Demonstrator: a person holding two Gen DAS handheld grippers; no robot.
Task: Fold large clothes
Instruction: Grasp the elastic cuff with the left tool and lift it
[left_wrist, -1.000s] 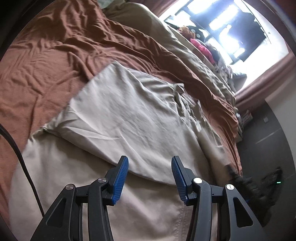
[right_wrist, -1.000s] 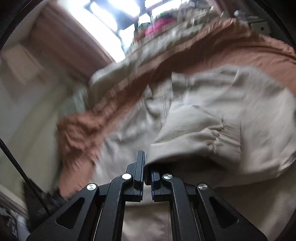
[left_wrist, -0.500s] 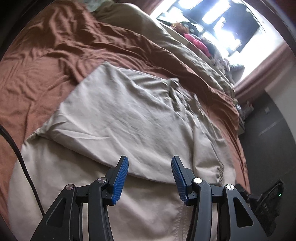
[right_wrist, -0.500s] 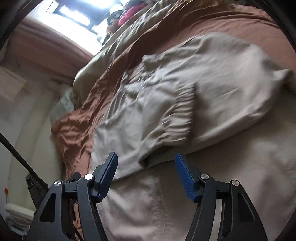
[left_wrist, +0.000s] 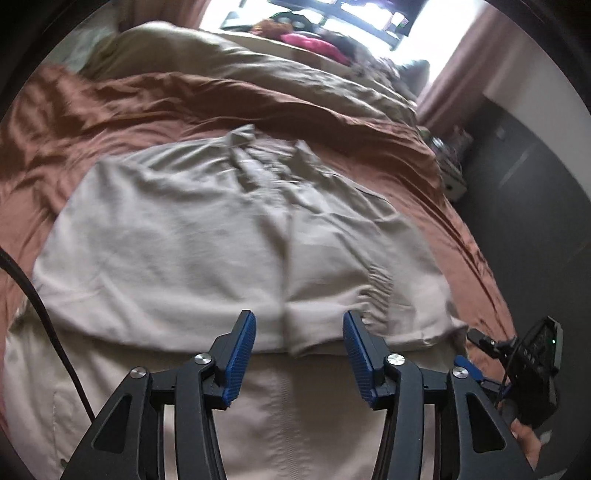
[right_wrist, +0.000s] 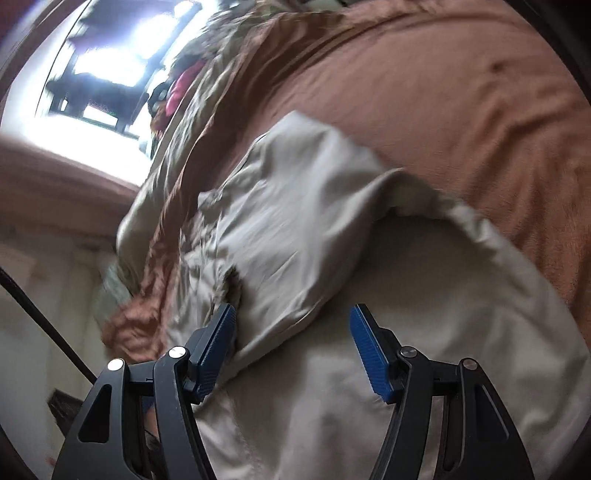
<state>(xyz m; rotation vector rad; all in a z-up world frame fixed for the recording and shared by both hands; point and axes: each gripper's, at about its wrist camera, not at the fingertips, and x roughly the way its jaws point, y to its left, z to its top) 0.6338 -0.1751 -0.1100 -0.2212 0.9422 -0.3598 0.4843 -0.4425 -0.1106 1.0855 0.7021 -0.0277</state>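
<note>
Just ahead of the left gripper (left_wrist: 298, 354), lying flat: a large beige cotton garment (left_wrist: 229, 236), both sleeves folded in over its body and meeting along a seam straight in front of the blue ribbed pads (left_wrist: 239, 357). Jaws opening, standing apart, nothing between them, hovering over the lower hem with the sleeve ends just past the tips. Off to the right of that gripper, near the bed's edge, showing in part: the right gripper (left_wrist: 480, 345), a small green light glowing on its black body. Beyond the garment, spreading wide: a wrinkled rust-brown bed sheet (left_wrist: 110, 107). Farther still, bunching along the bed: an olive-beige duvet (left_wrist: 258, 62), with a bright pink cloth (left_wrist: 314, 44) and a glaring window (left_wrist: 369, 18) behind it.

Just ahead of the right gripper (right_wrist: 291, 349), lying under the spread jaws: the same beige garment (right_wrist: 295, 229), a gathered cuff (right_wrist: 232, 284) beside the left blue pad (right_wrist: 218, 347), nothing pinched. Blurring heavily here. To the right and beyond, stretching away: the brown sheet (right_wrist: 461, 110). Far off to the upper left, shining: the window (right_wrist: 110, 62).
</note>
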